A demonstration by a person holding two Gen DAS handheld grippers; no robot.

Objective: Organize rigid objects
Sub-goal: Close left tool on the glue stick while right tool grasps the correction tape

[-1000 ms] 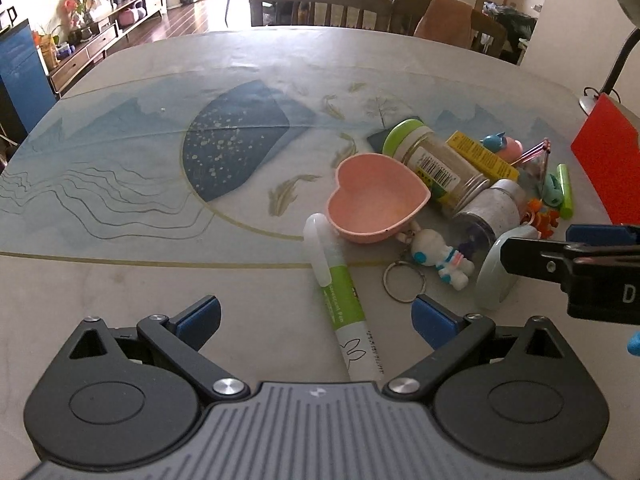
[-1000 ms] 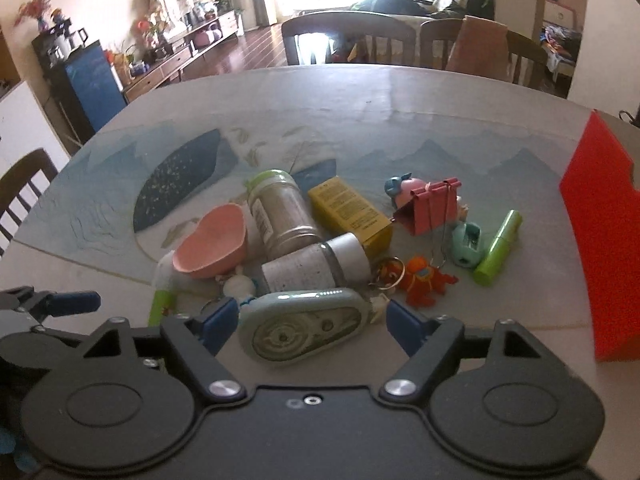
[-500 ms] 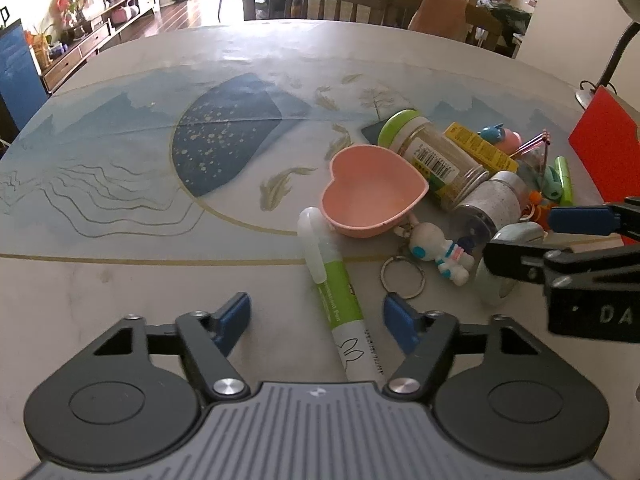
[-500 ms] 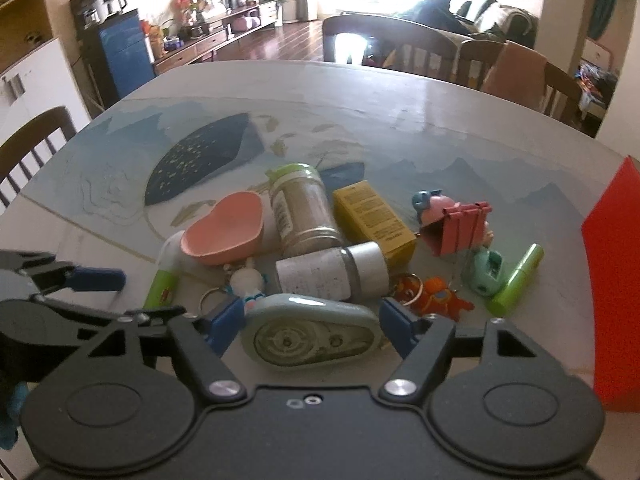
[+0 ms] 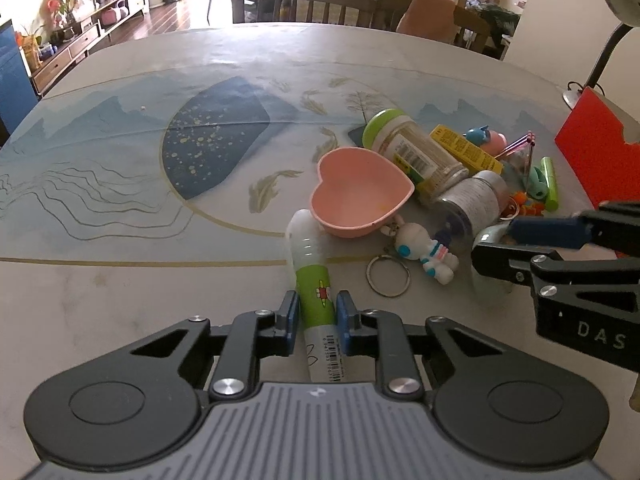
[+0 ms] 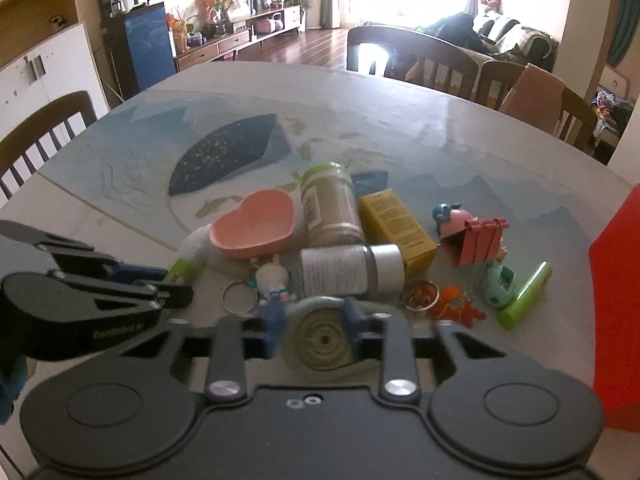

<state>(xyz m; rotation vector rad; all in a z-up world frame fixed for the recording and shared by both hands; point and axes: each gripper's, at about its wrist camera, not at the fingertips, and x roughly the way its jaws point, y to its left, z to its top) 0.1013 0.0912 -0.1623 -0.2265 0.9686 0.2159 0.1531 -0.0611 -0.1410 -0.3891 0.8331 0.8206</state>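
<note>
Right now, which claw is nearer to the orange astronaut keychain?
Right. The right claw is shut on the tape dispenser, just left of the orange astronaut keychain. The left claw grips the green marker, across the pile.

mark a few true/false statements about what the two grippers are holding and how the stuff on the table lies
1. The left gripper is shut on the green and white tube. True.
2. The right gripper is empty. False: its pads press on the pale green tape dispenser.
3. The pink heart bowl stands upside down. False: it sits open side up.
4. The green-lidded jar lies on its side. True.
5. The astronaut keychain sits inside the bowl. False: it lies on the table beside it.
</note>
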